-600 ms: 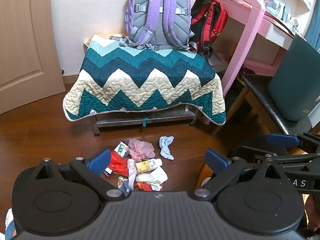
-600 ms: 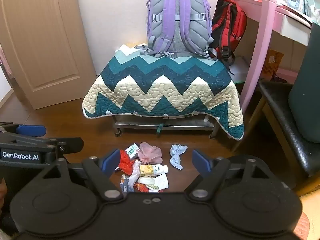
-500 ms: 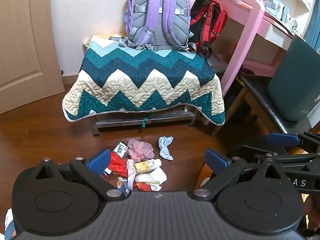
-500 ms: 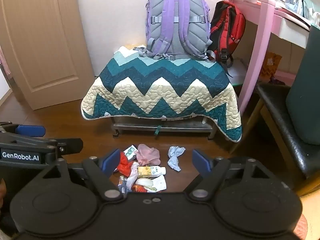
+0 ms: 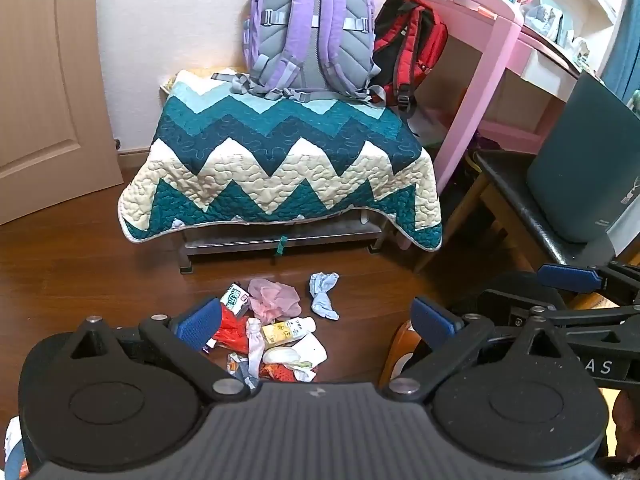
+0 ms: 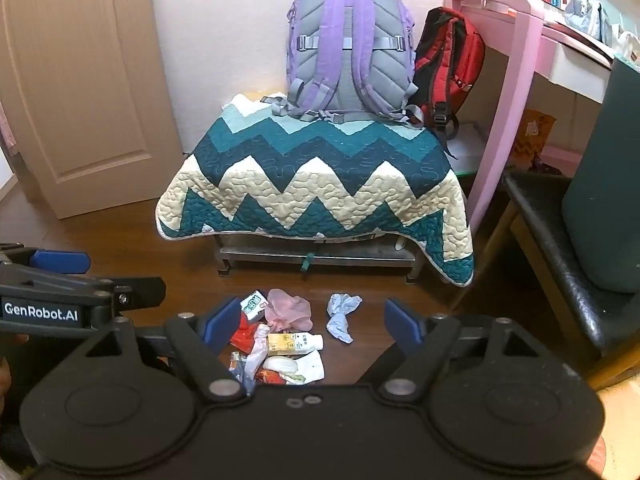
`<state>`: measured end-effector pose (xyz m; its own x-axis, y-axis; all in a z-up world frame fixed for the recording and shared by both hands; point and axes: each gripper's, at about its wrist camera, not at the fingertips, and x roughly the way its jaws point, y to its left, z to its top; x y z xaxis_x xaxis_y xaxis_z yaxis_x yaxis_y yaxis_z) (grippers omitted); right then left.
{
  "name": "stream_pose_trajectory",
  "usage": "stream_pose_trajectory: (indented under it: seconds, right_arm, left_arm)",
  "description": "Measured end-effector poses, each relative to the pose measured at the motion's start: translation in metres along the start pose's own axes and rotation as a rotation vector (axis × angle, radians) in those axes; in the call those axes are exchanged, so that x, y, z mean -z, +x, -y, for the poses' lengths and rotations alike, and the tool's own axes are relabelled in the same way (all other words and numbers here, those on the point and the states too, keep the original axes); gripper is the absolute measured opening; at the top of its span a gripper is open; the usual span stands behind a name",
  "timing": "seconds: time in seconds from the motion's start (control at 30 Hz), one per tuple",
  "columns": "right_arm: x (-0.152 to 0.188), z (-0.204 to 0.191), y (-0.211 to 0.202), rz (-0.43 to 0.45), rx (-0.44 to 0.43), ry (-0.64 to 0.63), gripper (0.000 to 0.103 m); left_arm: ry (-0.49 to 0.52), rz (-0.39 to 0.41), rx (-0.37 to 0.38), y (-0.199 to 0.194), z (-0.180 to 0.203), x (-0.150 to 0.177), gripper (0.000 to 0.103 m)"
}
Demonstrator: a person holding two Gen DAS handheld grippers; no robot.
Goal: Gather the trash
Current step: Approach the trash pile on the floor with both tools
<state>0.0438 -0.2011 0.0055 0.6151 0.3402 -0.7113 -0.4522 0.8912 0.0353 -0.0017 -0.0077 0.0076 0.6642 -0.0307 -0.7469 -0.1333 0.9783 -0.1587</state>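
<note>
A heap of trash (image 5: pixel 272 336) (image 6: pixel 280 340) lies on the wooden floor in front of a bench: a pink crumpled tissue (image 5: pixel 274 298), a small yellow-labelled bottle (image 5: pixel 289 327) (image 6: pixel 294 342), red wrappers and white paper. A light blue crumpled wipe (image 5: pixel 323 294) (image 6: pixel 341 316) lies apart to the right. My left gripper (image 5: pixel 316 322) is open above the heap, holding nothing. My right gripper (image 6: pixel 310 320) is open too, also empty and above the heap. In each wrist view the other gripper shows at the side.
A bench under a teal zigzag quilt (image 5: pixel 276 168) carries a purple backpack (image 5: pixel 310 28); a red backpack (image 5: pixel 412 40) leans beside it. A pink desk (image 5: pixel 480 40) and a dark padded chair (image 5: pixel 532 216) stand right, a door (image 6: pixel 80 80) left. An orange object (image 5: pixel 400 348) lies by the right gripper.
Both views have shifted slightly; the heap sits a little lower and nearer the fingers. Both grippers stay open and nothing has been picked up.
</note>
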Motion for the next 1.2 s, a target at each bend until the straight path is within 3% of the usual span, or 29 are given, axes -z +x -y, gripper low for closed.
stream_pose_trajectory:
  seconds: [0.67, 1.2]
  right_arm:
    - [0.012, 0.006, -0.027, 0.027, 0.065, 0.055, 0.078]
    - [0.018, 0.005, -0.037, 0.051, 0.069, 0.048, 0.078]
  left_arm:
    - [0.059, 0.021, 0.062, -0.012, 0.013, 0.008, 0.101]
    - [0.049, 0.047, 0.069, -0.023, 0.015, 0.015, 0.101]
